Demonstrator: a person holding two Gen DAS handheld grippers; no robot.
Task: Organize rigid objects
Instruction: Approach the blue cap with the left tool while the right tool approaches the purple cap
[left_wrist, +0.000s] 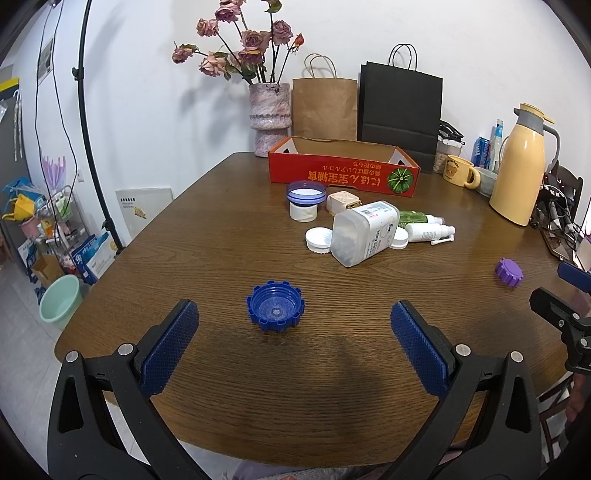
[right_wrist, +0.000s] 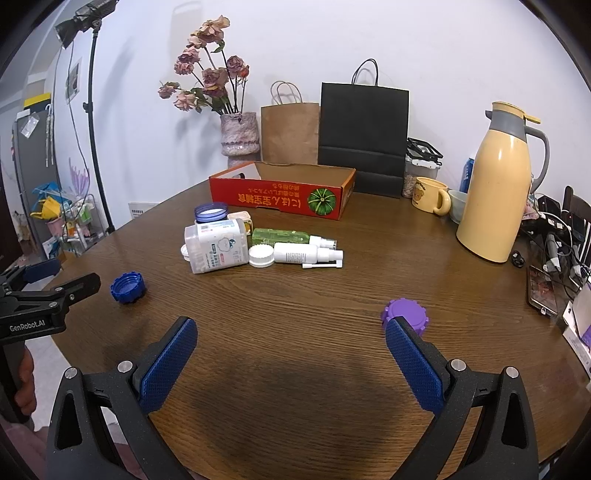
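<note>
On the brown table (left_wrist: 229, 236), right in front of the left gripper (left_wrist: 291, 341), sits a blue cap (left_wrist: 275, 305). It lies upside down, so you can see inside it. The left gripper's two fingers are spread wide apart and hold nothing. The cap is just past the fingertips and a bit to their left, not touching them.

Over on the right side of the table is a purple cap (right_wrist: 405, 315). It sits with its flat top up. The right gripper (right_wrist: 291, 345) is wide open too, and empty. Its right finger tip is in front of the purple cap, so I cannot tell if they touch.

Farther back is a small heap of things close together: a big clear bottle (right_wrist: 217, 246) lying on its side, a green spray bottle (right_wrist: 288, 236), a white spray bottle (right_wrist: 308, 253), two white lids (left_wrist: 318, 240), a small white jar (left_wrist: 303, 211) with a blue ring lid (left_wrist: 306, 192) on top, and a small cream box (left_wrist: 343, 202).

Behind the heap is the red box (right_wrist: 277, 195). As far as I can see inside, it looks empty.

So I think the tidy-up has hardly started. Nothing is in the red box yet, if that is where things go. The two caps and the whole heap are left to do. The blue cap looks like the first to pick up.
</note>
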